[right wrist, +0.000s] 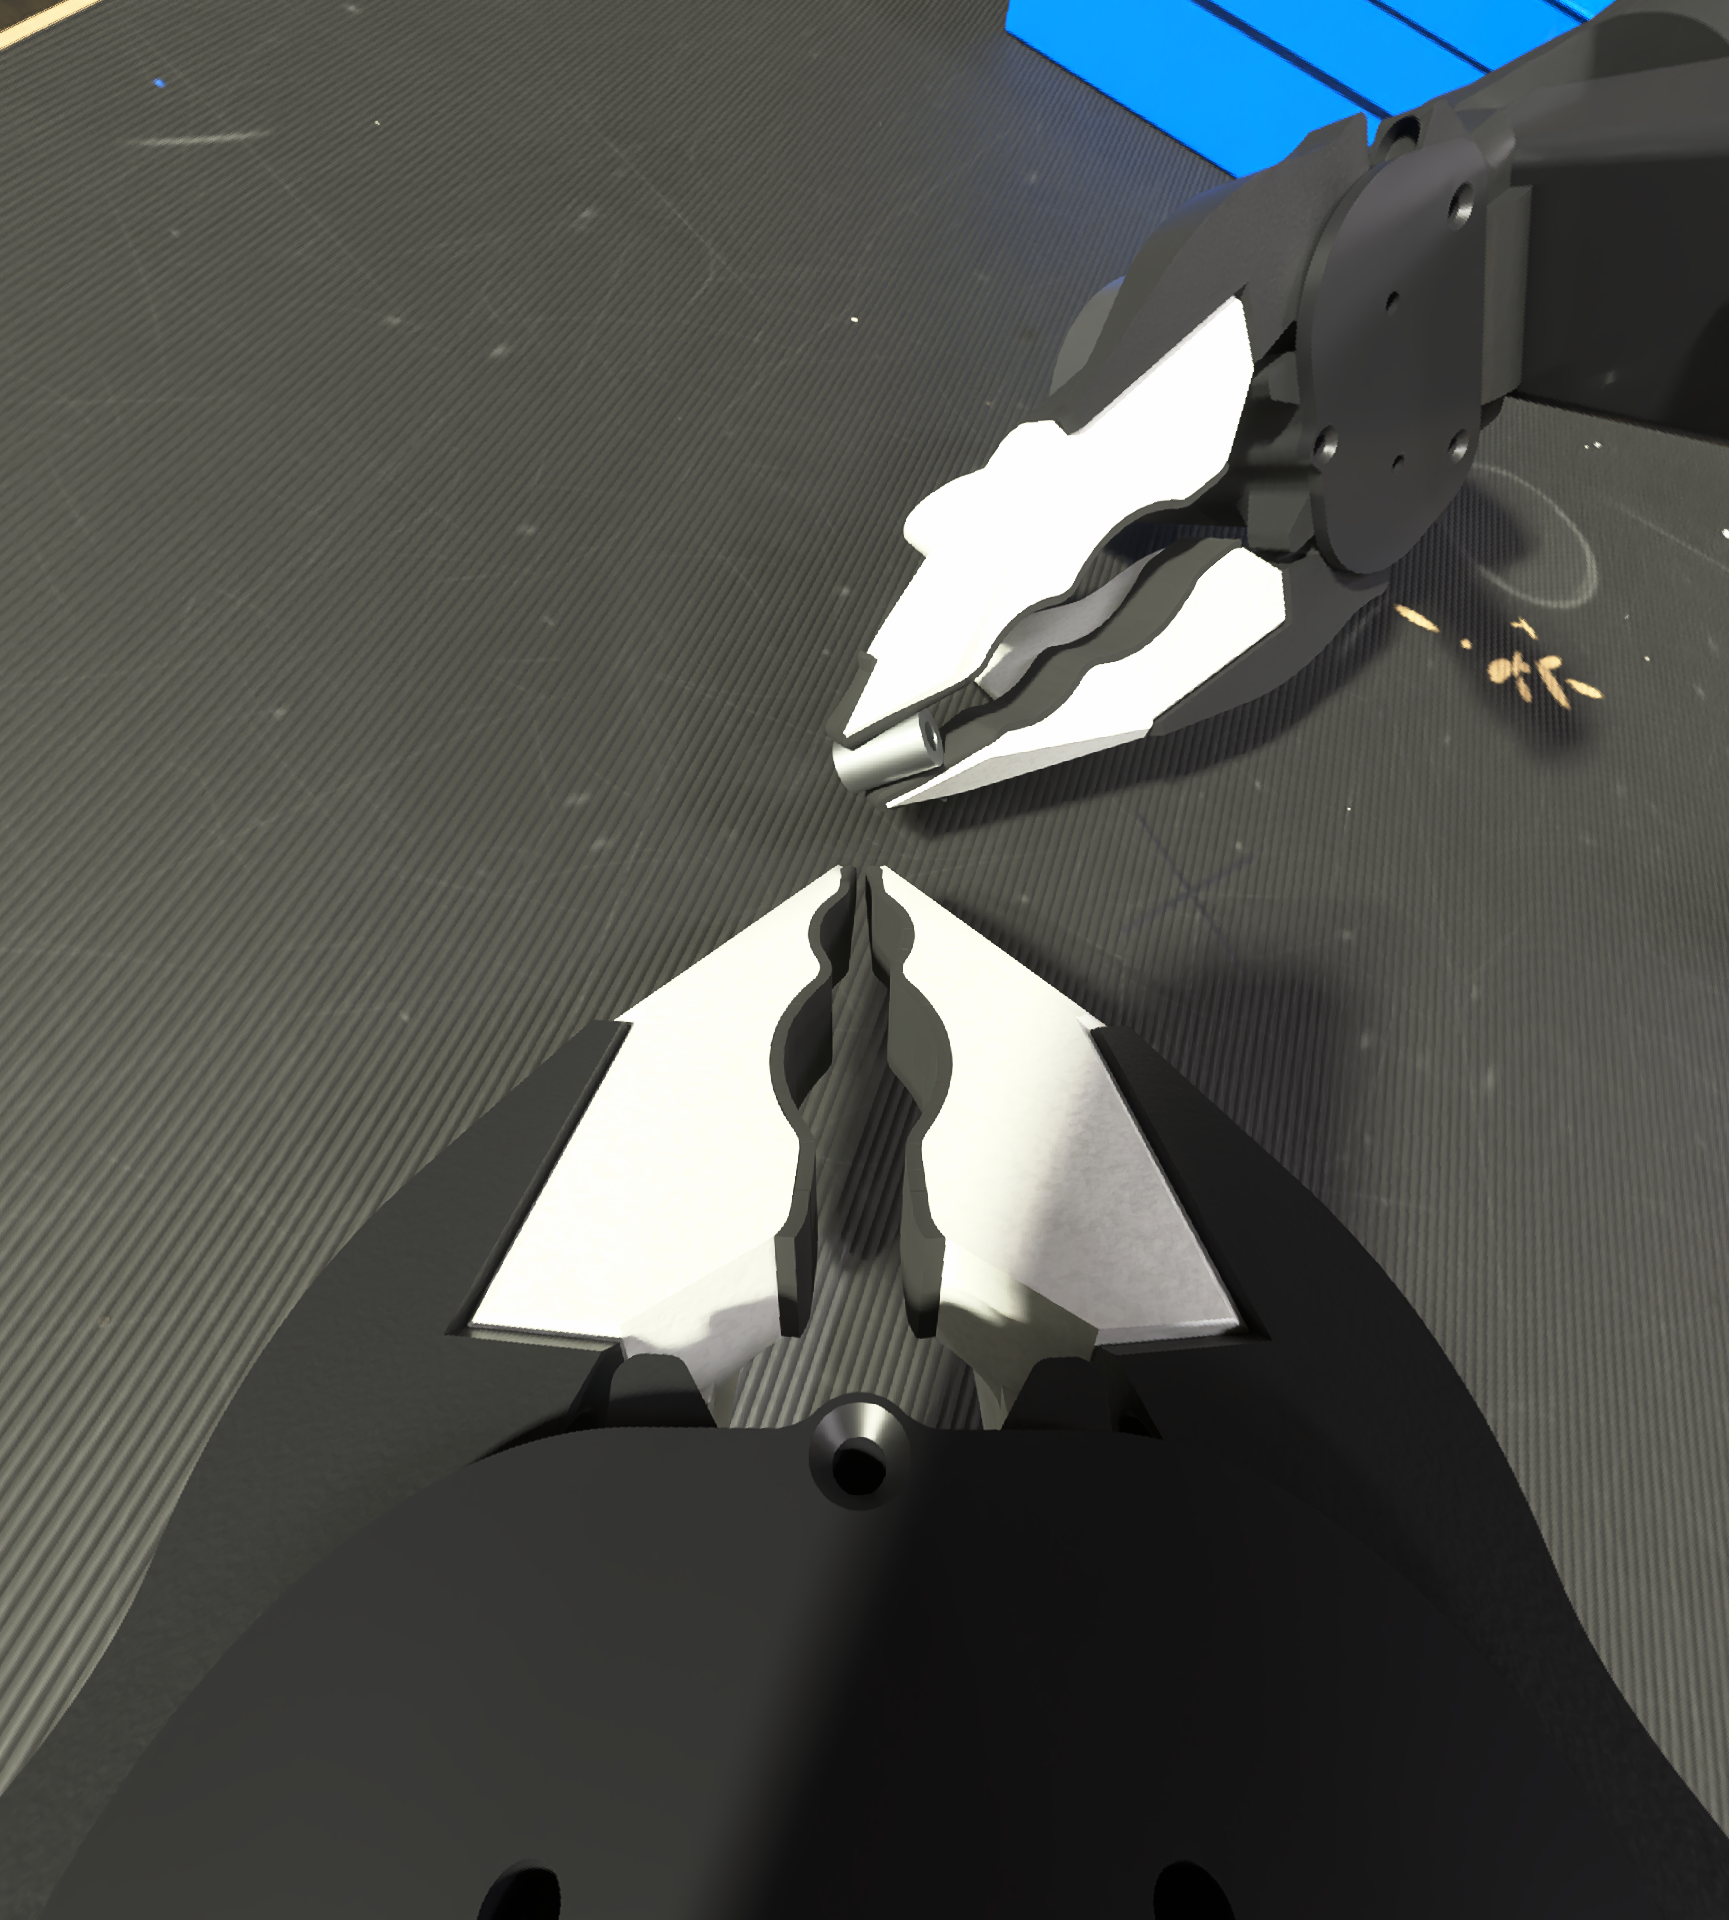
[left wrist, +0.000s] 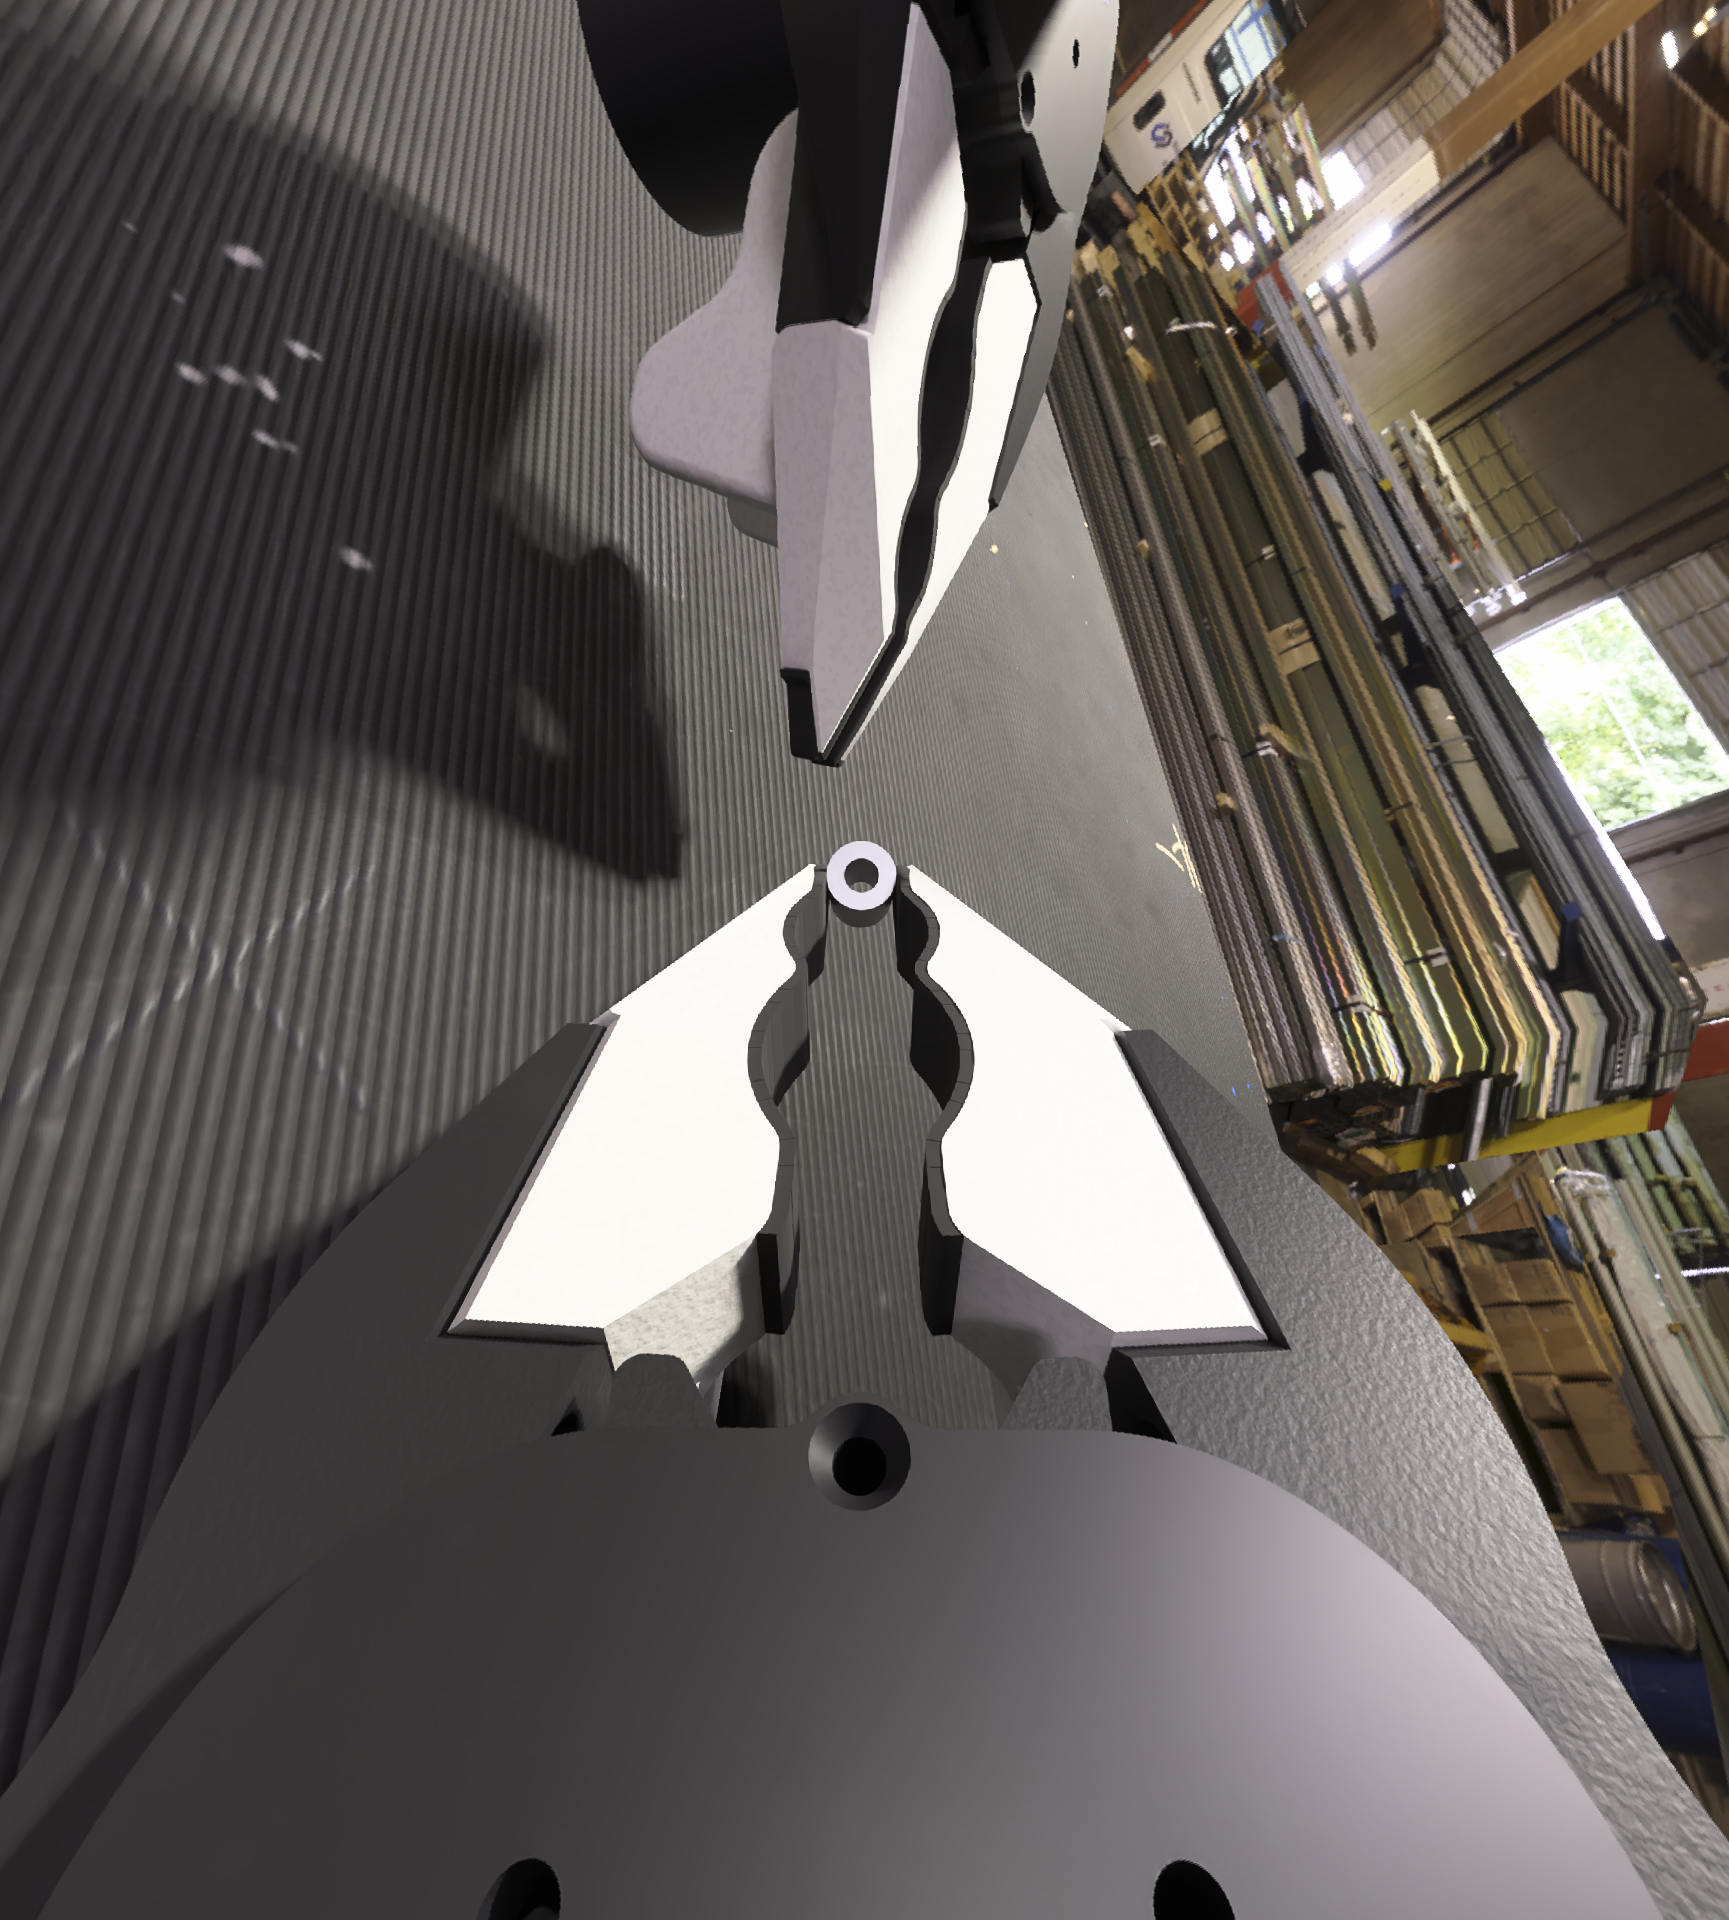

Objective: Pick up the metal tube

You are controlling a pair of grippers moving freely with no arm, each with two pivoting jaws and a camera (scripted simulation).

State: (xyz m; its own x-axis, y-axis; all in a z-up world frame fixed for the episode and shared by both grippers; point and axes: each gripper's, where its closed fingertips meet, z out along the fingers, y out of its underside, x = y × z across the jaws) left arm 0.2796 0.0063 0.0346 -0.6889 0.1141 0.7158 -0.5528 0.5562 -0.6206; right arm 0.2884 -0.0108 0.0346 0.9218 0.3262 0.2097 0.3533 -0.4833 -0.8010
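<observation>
The metal tube is a short silver cylinder with a hole through it. In the left wrist view I see it end-on, pinched between the tips of my left gripper, which is shut on it. In the right wrist view the tube shows sideways in the left gripper's tips, close above the dark ribbed mat. My right gripper is shut and empty, its tips just short of the tube. It also shows in the left wrist view, pointing down at the tube from above.
A blue box lies at the far edge of the mat behind the left gripper. Small tan flecks are scattered on the mat at right. Racks of long stock stand beyond the mat's edge.
</observation>
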